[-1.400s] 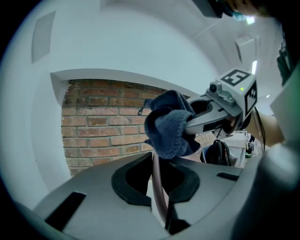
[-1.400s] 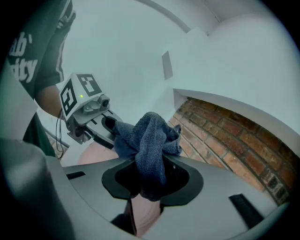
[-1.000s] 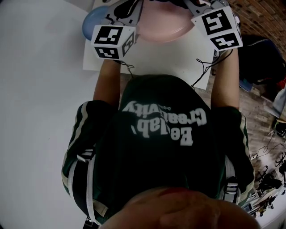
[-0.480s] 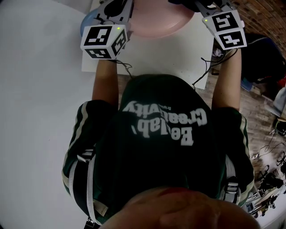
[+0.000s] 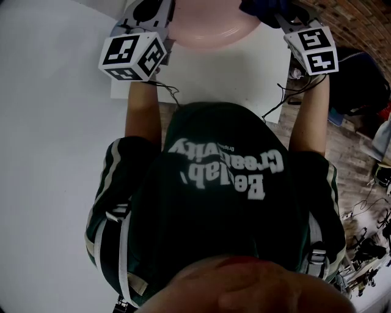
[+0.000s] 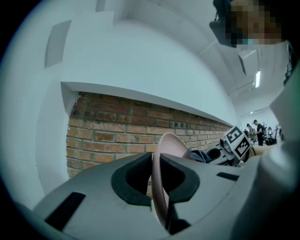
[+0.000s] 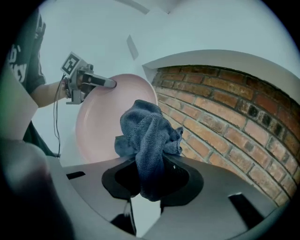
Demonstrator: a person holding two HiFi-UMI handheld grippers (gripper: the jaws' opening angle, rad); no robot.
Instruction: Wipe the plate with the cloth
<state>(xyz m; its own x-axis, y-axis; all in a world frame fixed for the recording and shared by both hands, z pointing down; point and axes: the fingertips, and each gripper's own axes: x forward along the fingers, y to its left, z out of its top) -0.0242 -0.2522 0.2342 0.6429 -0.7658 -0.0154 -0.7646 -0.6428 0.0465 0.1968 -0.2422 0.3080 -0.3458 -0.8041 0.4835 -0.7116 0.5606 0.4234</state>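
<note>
A pink plate [image 5: 211, 24] is held up off the table at the top of the head view. My left gripper [image 5: 164, 11] is shut on the plate's rim. In the left gripper view the plate [image 6: 165, 146] stands edge-on between the jaws of that gripper [image 6: 157, 177]. My right gripper [image 5: 276, 11] is shut on a dark blue cloth [image 5: 259, 7]. In the right gripper view the bunched cloth [image 7: 147, 133] rises out of the right gripper [image 7: 150, 177] close in front of the plate's face [image 7: 101, 124]. The left gripper [image 7: 89, 82] holds the plate's far rim there.
A white table top [image 5: 244, 70] lies under the plate. A red brick wall [image 7: 225, 112] stands behind it. The person's dark green shirt [image 5: 220, 202] fills the middle of the head view. Cables and clutter [image 5: 366, 238] lie at the right.
Both grippers and the plate have shifted toward the top of the head view. The left marker cube has moved left and up. The right gripper with the cloth has closed in on the plate.
</note>
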